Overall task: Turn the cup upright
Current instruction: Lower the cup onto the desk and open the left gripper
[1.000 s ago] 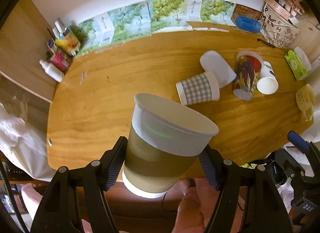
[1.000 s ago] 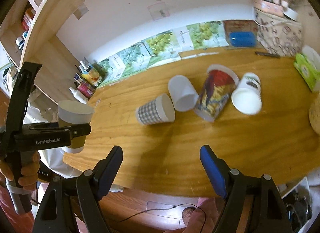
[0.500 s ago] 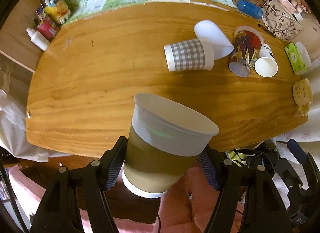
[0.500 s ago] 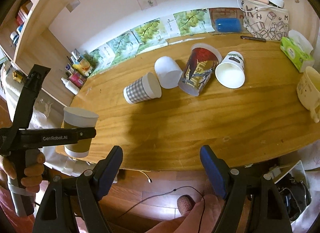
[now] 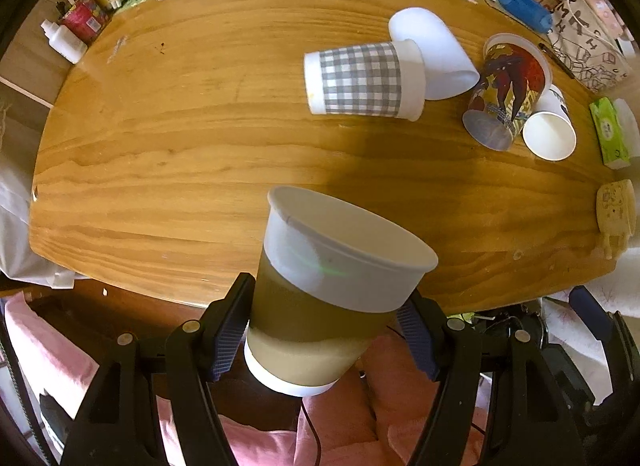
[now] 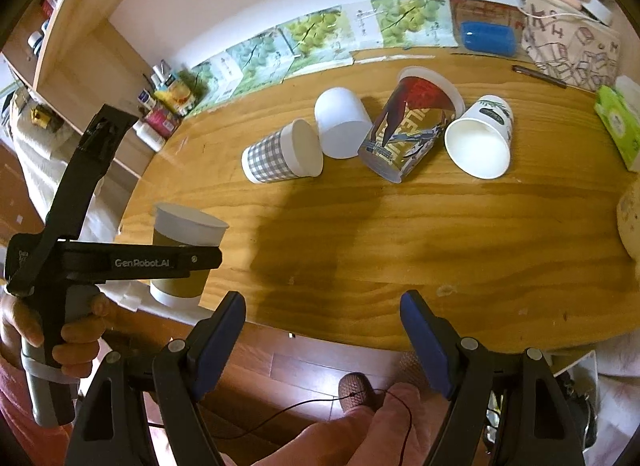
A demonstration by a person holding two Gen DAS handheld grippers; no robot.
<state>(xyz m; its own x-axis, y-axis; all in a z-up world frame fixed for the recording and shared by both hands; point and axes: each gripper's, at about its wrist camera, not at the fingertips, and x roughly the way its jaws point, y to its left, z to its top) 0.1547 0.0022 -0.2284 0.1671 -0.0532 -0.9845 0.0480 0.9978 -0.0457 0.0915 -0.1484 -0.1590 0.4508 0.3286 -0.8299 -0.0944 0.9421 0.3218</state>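
Note:
My left gripper point(image 5: 324, 330) is shut on a white paper cup with a brown sleeve point(image 5: 332, 290) and holds it upright, mouth up, over the near edge of the wooden table point(image 5: 180, 153). In the right wrist view the same cup point(image 6: 182, 254) hangs at the table's left front corner, held by the left gripper point(image 6: 200, 260). My right gripper point(image 6: 322, 332) is open and empty just off the table's front edge. Several cups lie on their sides further back: a grey checked cup point(image 5: 360, 81), a plain white cup point(image 5: 436, 53), a colourful printed cup point(image 5: 508, 89) and a small white cup point(image 5: 550, 133).
Bottles and cartons point(image 5: 88, 5) stand at the far left corner. A green tissue pack point(image 5: 610, 137) and a cream mug point(image 5: 616, 209) sit at the right edge. A blue case point(image 6: 486, 37) and a patterned bag point(image 6: 572, 41) are at the back right.
The left gripper with the cup has moved forward over the table's near edge and tilted downward. The right gripper has moved closer to the table. The lying cups have not moved.

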